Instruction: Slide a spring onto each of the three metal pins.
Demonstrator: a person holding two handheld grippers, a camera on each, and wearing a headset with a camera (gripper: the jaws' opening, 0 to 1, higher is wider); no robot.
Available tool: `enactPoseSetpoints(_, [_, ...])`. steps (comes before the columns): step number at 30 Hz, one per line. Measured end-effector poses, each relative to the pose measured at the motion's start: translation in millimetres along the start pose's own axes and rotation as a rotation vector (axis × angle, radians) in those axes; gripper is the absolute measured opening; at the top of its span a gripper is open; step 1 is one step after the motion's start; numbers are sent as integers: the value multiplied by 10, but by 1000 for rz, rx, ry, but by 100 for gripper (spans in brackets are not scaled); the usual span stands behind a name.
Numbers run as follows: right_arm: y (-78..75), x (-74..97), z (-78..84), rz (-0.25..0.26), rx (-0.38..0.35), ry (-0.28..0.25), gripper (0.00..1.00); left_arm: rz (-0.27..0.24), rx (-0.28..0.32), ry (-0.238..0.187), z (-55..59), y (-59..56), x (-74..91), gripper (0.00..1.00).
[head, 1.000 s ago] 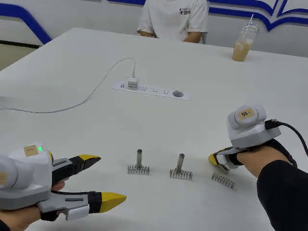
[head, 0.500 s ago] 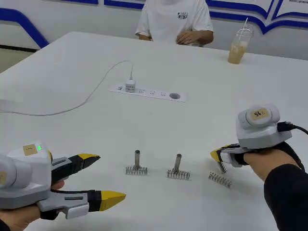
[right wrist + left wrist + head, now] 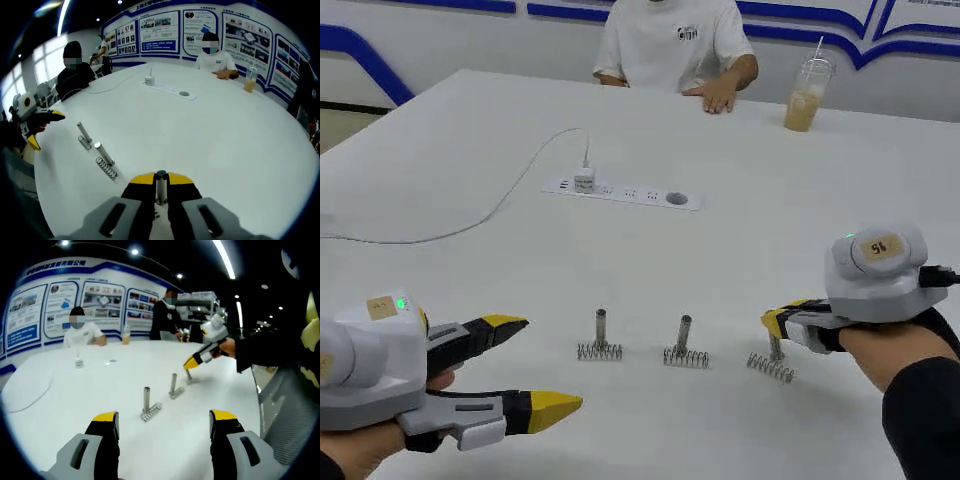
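Two metal pins [image 3: 601, 327] [image 3: 684, 333] stand upright on the white table [image 3: 640, 260], each with a spring [image 3: 599, 352] [image 3: 686, 358] lying at its foot. My right gripper [image 3: 778, 323] is shut on the third pin [image 3: 776, 347], held about upright just behind the third spring [image 3: 770, 367]. The right gripper view shows that pin [image 3: 160, 186] pinched between the yellow jaws. My left gripper [image 3: 532, 364] hovers open at the near left with nothing between its fingers; in the left gripper view [image 3: 164, 417] it faces the row of pins [image 3: 147, 398].
A power strip [image 3: 620, 190] with a white charger [image 3: 585, 181] and cable lies mid-table. A drink cup [image 3: 803, 100] stands far right, beside a seated person [image 3: 670, 40] whose hand rests on the table. Bare table surrounds the pins.
The right gripper has brought the third pin from a slant to about upright by its spring. The left gripper has held still. The head camera has shifted.
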State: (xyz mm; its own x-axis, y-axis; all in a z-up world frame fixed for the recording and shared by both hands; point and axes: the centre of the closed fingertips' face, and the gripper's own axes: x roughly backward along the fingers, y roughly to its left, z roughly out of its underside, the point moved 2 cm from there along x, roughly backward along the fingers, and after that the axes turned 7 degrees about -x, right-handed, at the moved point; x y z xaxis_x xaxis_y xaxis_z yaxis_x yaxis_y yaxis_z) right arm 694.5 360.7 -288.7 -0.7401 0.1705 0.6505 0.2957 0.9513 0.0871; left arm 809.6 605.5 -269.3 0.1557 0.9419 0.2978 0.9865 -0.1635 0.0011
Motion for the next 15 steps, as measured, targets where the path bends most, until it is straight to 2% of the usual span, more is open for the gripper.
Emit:
enactPoseSetpoints(5, [43, 38, 6, -17, 15, -41, 9, 2, -5, 2, -6, -22, 14, 75])
enactPoseSetpoints(15, [36, 114, 71, -24, 29, -80, 9, -1, -10, -3, -34, -37, 27, 75])
